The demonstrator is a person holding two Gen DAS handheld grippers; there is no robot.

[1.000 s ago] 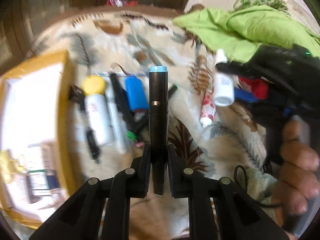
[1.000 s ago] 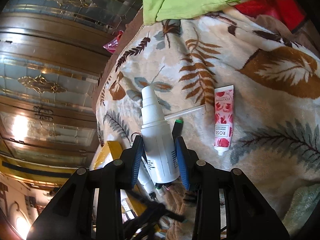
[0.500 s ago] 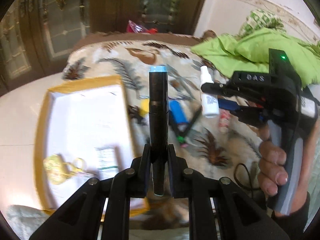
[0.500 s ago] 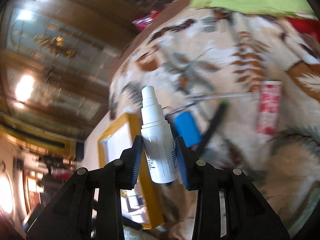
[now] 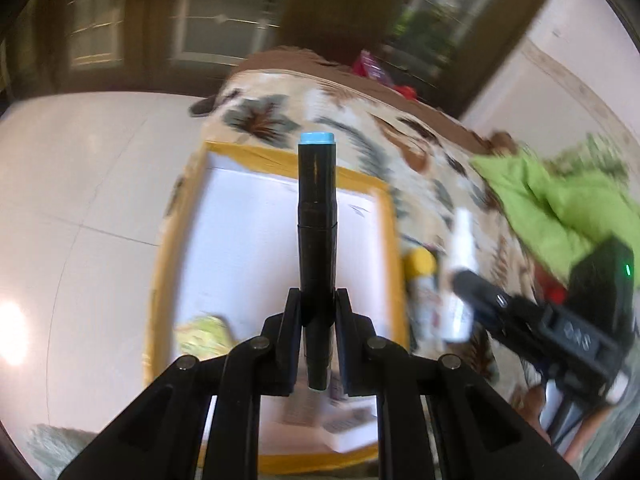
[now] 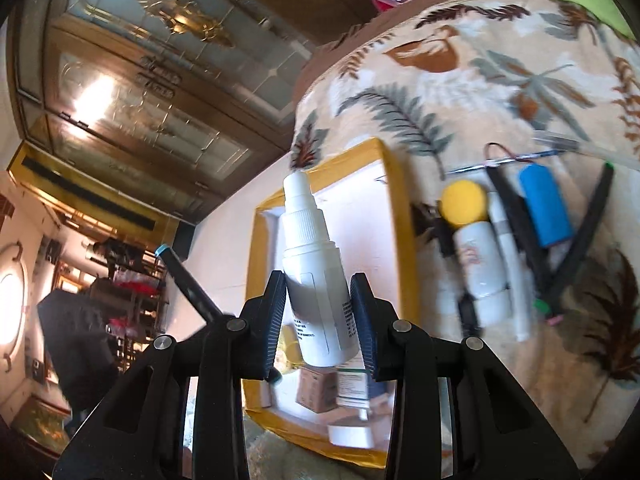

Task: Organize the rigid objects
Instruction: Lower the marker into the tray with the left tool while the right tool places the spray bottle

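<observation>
Both tools have swung over to the yellow-rimmed box (image 5: pixel 390 216) now. Left tool (image 5: pixel 318 312) is clamped on the black marker (image 5: pixel 317 216), held above the box's white inside. Right tool (image 6: pixel 320 312) grips the white spray bottle (image 6: pixel 314 276) over the box's edge nearest the yellow-capped bottle (image 6: pixel 476 256) on the leafy blanket (image 6: pixel 460 92).

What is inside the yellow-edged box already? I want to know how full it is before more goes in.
Inside the yellow-edged box: a small brown carton, a white-and-green packet, something yellow-green. The white spray bottle hides part of the floor.
</observation>
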